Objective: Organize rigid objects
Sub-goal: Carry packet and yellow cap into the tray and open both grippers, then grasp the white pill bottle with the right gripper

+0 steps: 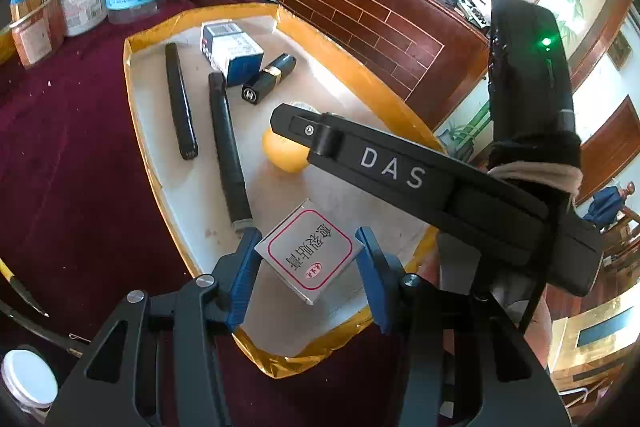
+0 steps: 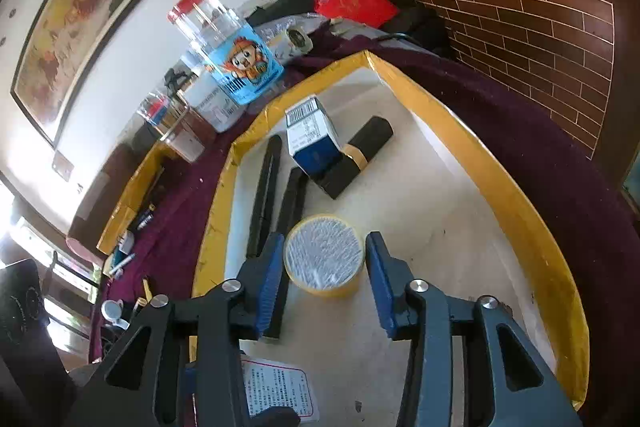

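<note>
Left wrist view: my left gripper [image 1: 308, 267] brackets the silver box [image 1: 310, 251] at the tray's [image 1: 132, 67] near end, jaws part open, pads seemingly touching its corners. Right gripper [image 2: 322, 277] straddles the yellow tin [image 2: 324, 257], gaps both sides, nothing gripped. Placing step, I judge; next: back off cleanly.

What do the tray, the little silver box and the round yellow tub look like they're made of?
Tray: likely cardboard, matte pale floor, crinkled shiny gold foil rim. Silver box: probably coated card or tin, smooth satin sheen, printed red label. Round yellow tub: seemingly glossy plastic, with a wrinkled foil-like seal on top.
</note>
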A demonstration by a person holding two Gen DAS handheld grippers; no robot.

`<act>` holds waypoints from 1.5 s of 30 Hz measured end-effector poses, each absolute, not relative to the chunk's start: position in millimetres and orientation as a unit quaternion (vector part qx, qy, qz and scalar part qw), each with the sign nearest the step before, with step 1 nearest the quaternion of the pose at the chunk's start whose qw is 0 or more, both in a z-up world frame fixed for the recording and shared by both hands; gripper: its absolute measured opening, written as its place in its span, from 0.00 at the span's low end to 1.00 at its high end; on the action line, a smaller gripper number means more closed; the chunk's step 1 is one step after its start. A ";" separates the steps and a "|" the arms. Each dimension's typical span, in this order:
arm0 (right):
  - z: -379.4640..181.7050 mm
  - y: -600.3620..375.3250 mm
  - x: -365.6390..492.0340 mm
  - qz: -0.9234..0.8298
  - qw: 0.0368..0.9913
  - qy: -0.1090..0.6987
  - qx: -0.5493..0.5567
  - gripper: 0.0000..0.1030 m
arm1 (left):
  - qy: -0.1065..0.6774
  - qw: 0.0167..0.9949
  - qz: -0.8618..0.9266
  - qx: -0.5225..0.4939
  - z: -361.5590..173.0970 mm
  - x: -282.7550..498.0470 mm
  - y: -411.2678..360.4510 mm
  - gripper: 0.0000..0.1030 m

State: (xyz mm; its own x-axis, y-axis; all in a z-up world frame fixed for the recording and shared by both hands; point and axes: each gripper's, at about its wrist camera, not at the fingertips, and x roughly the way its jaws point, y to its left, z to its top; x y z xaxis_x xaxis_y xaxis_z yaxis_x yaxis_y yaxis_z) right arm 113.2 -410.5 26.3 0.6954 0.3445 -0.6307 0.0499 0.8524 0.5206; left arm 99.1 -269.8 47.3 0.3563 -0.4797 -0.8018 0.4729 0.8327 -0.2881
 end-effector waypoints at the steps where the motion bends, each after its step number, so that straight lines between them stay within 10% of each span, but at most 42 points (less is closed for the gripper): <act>1: 27.9 -411.1 112.6 0.083 0.886 0.377 0.259 0.37 | 0.485 0.825 -0.289 -0.002 49.4 97.8 -269.9 0.52; 23: 62.0 -402.9 92.4 0.093 0.933 0.269 0.220 0.38 | 0.440 0.860 -0.257 -0.027 112.3 33.8 -184.0 0.62; 41: 71.4 -329.1 79.7 0.269 0.897 0.300 0.180 0.38 | 0.407 0.896 -0.043 -0.175 24.9 -8.7 37.1 0.62; 45: 72.8 -261.9 68.8 0.330 0.855 0.367 0.161 0.52 | 0.386 0.898 -0.046 -0.208 23.1 -5.7 42.8 0.62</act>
State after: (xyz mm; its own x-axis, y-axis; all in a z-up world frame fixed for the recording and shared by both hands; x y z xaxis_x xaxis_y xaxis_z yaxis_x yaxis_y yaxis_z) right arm 68.8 -261.9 72.8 0.5127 0.6831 -0.5201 -0.4464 0.7296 0.5181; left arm -5.7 42.8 23.1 0.6982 -0.2433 -0.6733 -0.0774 0.9093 -0.4088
